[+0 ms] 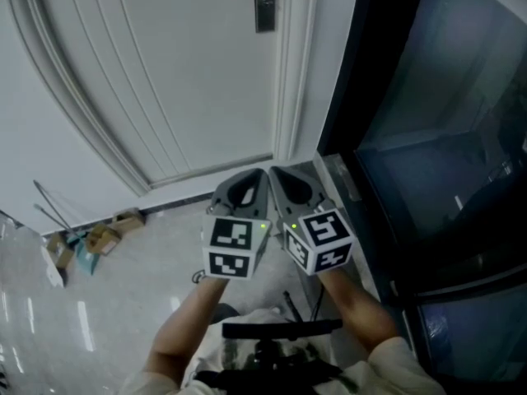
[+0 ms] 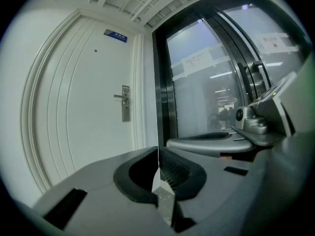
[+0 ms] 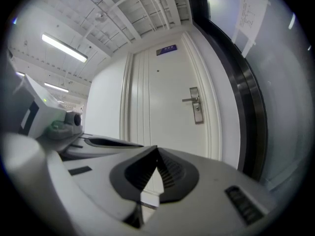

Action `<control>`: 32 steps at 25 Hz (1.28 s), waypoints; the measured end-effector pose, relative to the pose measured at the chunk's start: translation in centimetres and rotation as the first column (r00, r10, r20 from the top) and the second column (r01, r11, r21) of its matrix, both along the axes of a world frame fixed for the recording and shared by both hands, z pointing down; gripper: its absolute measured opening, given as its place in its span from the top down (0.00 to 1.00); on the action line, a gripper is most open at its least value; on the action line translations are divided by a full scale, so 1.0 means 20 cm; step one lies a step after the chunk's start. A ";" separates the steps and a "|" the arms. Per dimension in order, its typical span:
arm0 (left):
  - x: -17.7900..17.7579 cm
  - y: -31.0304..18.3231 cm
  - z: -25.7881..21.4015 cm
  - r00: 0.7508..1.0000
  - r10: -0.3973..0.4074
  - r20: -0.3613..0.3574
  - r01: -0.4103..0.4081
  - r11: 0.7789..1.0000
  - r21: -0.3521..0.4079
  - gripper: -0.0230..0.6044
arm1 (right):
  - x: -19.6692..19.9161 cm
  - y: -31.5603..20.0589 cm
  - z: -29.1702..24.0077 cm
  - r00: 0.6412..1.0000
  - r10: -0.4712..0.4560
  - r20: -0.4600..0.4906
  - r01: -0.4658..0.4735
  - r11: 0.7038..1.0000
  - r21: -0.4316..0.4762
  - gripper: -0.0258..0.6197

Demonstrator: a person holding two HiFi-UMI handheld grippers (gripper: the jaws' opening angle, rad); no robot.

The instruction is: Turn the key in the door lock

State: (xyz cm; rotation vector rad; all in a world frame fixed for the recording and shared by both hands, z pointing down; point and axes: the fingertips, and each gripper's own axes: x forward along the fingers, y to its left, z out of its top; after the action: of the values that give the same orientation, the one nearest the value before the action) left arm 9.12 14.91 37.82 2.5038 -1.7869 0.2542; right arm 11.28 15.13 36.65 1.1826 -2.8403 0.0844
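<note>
Left gripper: jaws closed pad to pad, nothing between them.
Right gripper: jaws closed, empty.
Position: both side by side, aimed at the door, well apart from it.
Lock: dark plate at the door's right edge, with the handle on its upper part.
Key: too small to make out from here; expected in the plate below the handle.
Handling: probably small, light, rigid metal, smooth enough to slip under twist.
Hold: open one gripper, pinch the key's flat head across its faces, then roll about the shaft line.
Risk: an off-axis grip may bind the key.
</note>
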 end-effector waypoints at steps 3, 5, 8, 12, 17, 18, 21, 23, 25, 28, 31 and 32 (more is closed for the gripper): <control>0.03 -0.02 0.01 1.000 0.001 0.001 -0.001 1.000 0.001 0.94 | 0.03 -0.03 0.01 1.000 0.003 -0.002 -0.003 1.000 -0.001 0.95; 0.04 -0.05 0.02 1.000 0.003 -0.005 -0.003 1.000 -0.002 0.94 | 0.04 -0.05 0.02 1.000 0.006 -0.001 -0.006 1.000 -0.004 0.95; 0.05 -0.10 0.04 1.000 0.008 -0.013 -0.008 1.000 -0.009 0.94 | 0.04 -0.10 0.04 1.000 0.016 -0.007 -0.016 1.000 -0.014 0.95; 0.02 -0.21 0.07 0.999 0.026 -0.021 -0.026 1.000 -0.015 0.94 | 0.02 -0.20 0.06 0.999 0.037 -0.015 -0.037 0.999 -0.022 0.95; -0.05 -0.40 0.09 0.997 0.067 -0.030 -0.068 0.997 -0.022 0.94 | -0.06 -0.40 0.07 0.997 0.081 -0.021 -0.081 0.997 -0.011 0.95; -0.08 -0.45 0.10 0.997 0.076 -0.030 -0.077 0.997 -0.022 0.94 | -0.08 -0.44 0.07 0.996 0.091 -0.021 -0.091 0.996 -0.011 0.95; -0.14 -0.56 0.09 0.994 0.106 -0.027 -0.107 0.994 -0.021 0.94 | -0.15 -0.55 0.06 0.993 0.118 -0.019 -0.119 0.993 -0.010 0.95; -0.19 -0.63 0.09 0.992 0.123 -0.029 -0.124 0.992 -0.021 0.94 | -0.19 -0.62 0.06 0.991 0.135 -0.024 -0.135 0.991 -0.011 0.95; -0.25 -0.71 0.07 0.990 0.139 -0.035 -0.140 0.990 -0.018 0.94 | -0.25 -0.70 0.05 0.988 0.152 -0.026 -0.152 0.988 -0.006 0.95; -0.33 -0.81 0.04 0.985 0.169 -0.032 -0.170 0.986 -0.006 0.94 | -0.34 -0.79 0.02 0.983 0.182 -0.022 -0.182 0.983 0.005 0.95; -0.42 -0.89 0.03 0.979 0.202 -0.029 -0.202 0.979 0.003 0.94 | -0.42 -0.87 0.01 0.976 0.215 -0.031 -0.215 0.976 0.024 0.95; -0.46 -0.92 0.02 0.977 0.211 -0.032 -0.211 0.978 0.004 0.94 | -0.46 -0.89 0.00 0.974 0.223 -0.032 -0.222 0.974 0.031 0.95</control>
State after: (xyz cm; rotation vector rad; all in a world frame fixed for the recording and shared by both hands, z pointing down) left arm -0.01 -3.41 38.30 2.6823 -1.5098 0.2216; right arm 2.15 -2.73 36.67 1.4891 -2.6754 0.0356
